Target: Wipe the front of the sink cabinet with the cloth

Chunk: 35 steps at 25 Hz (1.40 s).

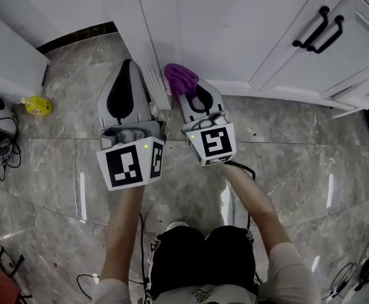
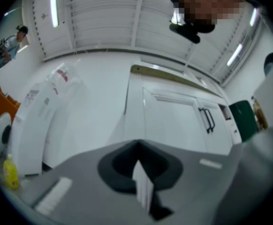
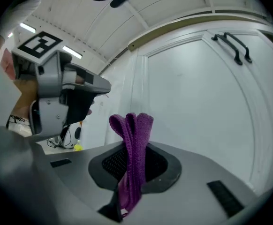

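My right gripper has its jaws closed tight on the purple cloth, which stands up in folds between them just above the middle of the right gripper view, its lower end hanging down in the gap. In the head view the cloth sits a little above centre, close against the lower edge of the white sink cabinet; I cannot tell whether it touches the door. My left gripper is just beside it to the left, its white fingers pressed together with nothing between them; its own view shows them edge-on at the bottom centre. Two black handles are at the upper right of the cabinet front. The marbled floor fills the lower frame, with a small yellow bottle at the left edge.
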Each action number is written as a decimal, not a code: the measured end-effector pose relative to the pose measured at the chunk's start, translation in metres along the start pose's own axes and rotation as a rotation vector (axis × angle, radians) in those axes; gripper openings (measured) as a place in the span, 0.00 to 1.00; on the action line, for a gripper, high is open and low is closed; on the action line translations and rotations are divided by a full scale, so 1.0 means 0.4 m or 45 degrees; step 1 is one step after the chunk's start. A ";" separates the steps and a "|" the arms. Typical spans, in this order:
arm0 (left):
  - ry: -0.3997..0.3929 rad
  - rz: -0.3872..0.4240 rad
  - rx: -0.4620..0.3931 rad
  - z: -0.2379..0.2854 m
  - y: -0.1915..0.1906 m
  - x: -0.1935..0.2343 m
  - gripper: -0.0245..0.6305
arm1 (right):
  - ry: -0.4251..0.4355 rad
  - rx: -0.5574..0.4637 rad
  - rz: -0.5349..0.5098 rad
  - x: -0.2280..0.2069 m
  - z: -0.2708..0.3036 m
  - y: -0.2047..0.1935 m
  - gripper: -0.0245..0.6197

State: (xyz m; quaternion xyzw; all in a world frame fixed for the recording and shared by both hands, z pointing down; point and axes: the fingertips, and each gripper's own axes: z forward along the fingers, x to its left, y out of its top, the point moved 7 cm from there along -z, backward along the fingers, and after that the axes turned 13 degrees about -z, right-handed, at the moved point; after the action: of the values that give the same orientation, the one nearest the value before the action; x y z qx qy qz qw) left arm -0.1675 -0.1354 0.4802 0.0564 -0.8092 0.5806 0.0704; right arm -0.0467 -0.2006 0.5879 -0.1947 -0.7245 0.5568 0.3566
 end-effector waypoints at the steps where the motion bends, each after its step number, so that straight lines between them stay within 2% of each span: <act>1: 0.010 -0.008 0.015 -0.012 -0.019 0.003 0.04 | 0.007 0.003 0.011 0.018 0.018 -0.012 0.12; 4: 0.018 -0.020 0.038 -0.027 -0.049 0.010 0.04 | 0.011 0.027 0.008 0.050 0.058 -0.036 0.12; 10: 0.028 -0.051 0.026 -0.022 -0.053 0.017 0.04 | 0.008 0.032 -0.103 0.041 0.061 -0.038 0.12; 16: 0.005 -0.082 0.054 -0.028 -0.100 -0.021 0.04 | -0.202 0.079 -0.077 -0.100 -0.030 -0.070 0.12; 23: -0.024 -0.104 0.107 -0.029 -0.153 -0.061 0.04 | -0.458 0.188 -0.136 -0.299 -0.193 -0.124 0.12; 30: -0.042 -0.099 0.134 -0.030 -0.173 -0.088 0.04 | -0.456 0.222 -0.239 -0.337 -0.238 -0.133 0.13; 35: -0.044 -0.088 0.148 -0.032 -0.179 -0.090 0.04 | -0.545 0.237 -0.202 -0.375 -0.277 -0.147 0.12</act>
State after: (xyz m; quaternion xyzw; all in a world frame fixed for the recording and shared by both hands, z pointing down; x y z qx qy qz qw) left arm -0.1192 -0.1457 0.5443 0.0983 -0.7729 0.6227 0.0729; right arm 0.1419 -0.2465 0.6123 0.0189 -0.7422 0.6199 0.2539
